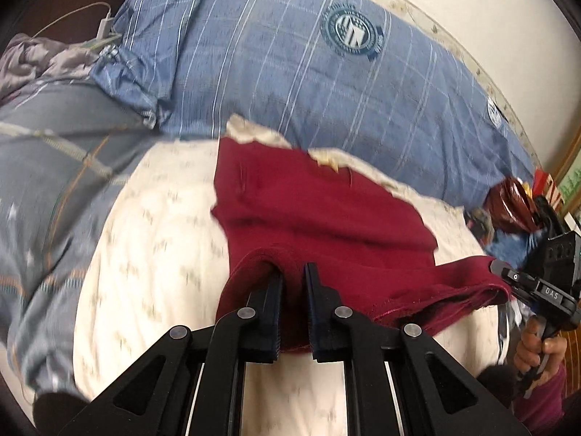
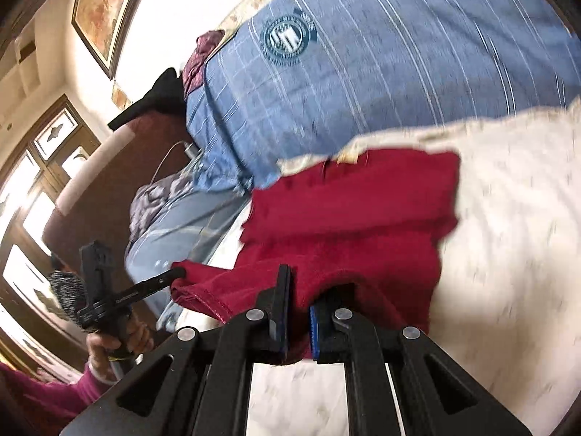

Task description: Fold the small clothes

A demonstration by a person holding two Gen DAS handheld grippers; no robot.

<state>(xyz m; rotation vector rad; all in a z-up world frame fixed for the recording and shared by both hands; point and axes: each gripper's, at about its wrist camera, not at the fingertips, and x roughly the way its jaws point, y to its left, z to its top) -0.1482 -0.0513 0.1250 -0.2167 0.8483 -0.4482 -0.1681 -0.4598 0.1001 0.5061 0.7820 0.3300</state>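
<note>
A dark red garment [image 1: 308,210] lies partly on the cream bedsheet [image 1: 156,254], with its near edge lifted off the bed. My left gripper [image 1: 293,283] is shut on that near edge, the cloth pinched between its black fingers. At the right of the same view, my right gripper [image 1: 503,270] clamps the other corner. In the right wrist view, the right gripper [image 2: 301,298] is shut on the red garment [image 2: 345,210]. The left gripper [image 2: 179,274] holds the far corner at the left. The hem is stretched between the two grippers.
A blue striped quilt [image 1: 272,72] with a round emblem is heaped behind the garment. Grey bedding [image 1: 47,152] and a charger cable [image 1: 103,25] lie at the left. Bags and clutter [image 1: 515,200] sit at the right. A dark headboard [image 2: 109,181], a framed picture [image 2: 105,3] and a person's hand [image 2: 112,341] show.
</note>
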